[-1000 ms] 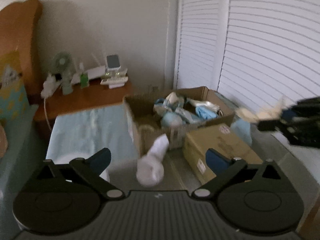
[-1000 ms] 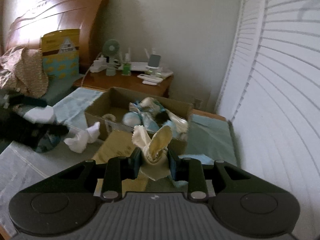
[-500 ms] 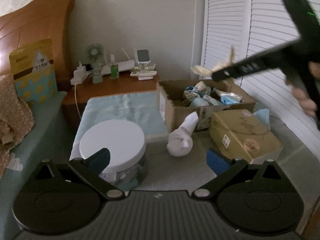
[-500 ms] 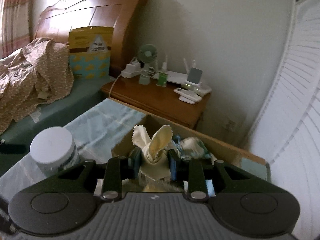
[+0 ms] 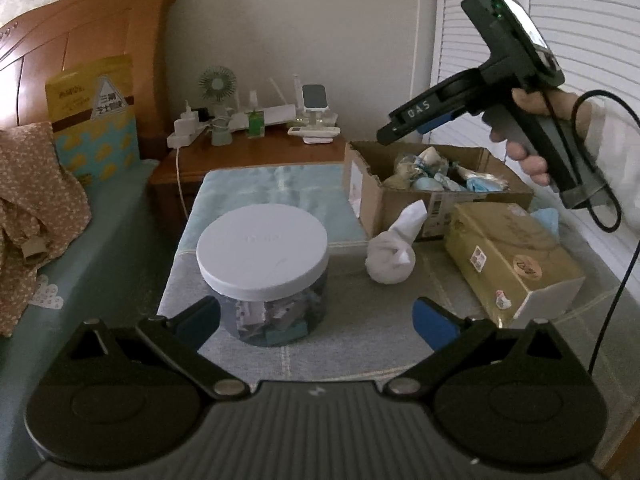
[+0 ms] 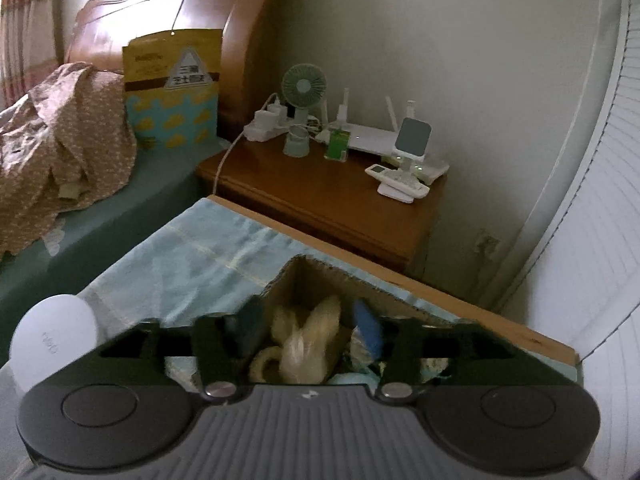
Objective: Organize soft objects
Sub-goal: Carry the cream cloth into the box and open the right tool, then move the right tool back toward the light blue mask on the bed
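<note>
An open cardboard box holds several soft bundles. My right gripper hangs over that box with its jaws apart; a cream cloth bundle is loose between them, blurred, dropping into the box. In the left wrist view the right gripper points down at the box. A white knotted cloth bundle lies on the mat in front of the box. My left gripper is open and empty, low over the mat.
A clear jar with a white lid stands just ahead of my left gripper. A closed yellow-brown carton lies right of the white bundle. A wooden nightstand with a fan and chargers stands behind; a bed with patterned cloth lies left.
My right gripper moved over the cardboard box and opened, letting go of the cream bundle. My left gripper drew back from the white bundle.
</note>
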Available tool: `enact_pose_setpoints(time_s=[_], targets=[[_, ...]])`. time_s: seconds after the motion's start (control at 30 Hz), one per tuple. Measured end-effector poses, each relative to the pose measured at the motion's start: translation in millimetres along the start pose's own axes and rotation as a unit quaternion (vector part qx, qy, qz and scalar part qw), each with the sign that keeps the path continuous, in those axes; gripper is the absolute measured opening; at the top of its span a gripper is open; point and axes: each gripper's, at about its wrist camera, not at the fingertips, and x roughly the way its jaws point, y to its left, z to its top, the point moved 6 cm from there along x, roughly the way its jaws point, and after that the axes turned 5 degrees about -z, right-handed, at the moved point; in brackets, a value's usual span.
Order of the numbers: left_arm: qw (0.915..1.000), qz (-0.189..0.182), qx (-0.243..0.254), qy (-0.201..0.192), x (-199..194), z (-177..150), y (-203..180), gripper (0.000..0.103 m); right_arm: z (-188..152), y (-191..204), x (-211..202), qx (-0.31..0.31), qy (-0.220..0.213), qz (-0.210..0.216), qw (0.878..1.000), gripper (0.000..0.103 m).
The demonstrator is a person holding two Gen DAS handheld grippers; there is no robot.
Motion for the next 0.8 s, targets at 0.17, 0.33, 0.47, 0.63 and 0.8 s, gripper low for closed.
enact_pose_setpoints(time_s=[0.17, 0.33, 0.47, 0.63, 0.8], targets=[[1.0000, -0.006, -0.003, 0.002, 0, -1, -2, 0.102, 0, -1, -12, 0.000, -0.017, -0.002, 1.000, 0.098], [0.9999, -0.011, -0.004, 0.001, -3, 0, -5, 0.102, -2, -1, -37, -0.004, -0.030, -0.003, 1.000, 0.103], [0.9998, -0.016, -0.007, -0.002, -8, 0, -8, 0.102, -8, -1, -56, -0.002, -0.034, 0.002, 0.999, 0.103], [0.9993, -0.036, 0.001, -0.007, -14, -1, -19, 0.102, -22, -1, -78, 0.008, -0.033, -0.003, 0.999, 0.103], [0.9993, -0.036, 0.006, -0.005, -15, -4, -26, 0.102, -46, -3, -99, 0.027, -0.031, -0.011, 0.999, 0.103]])
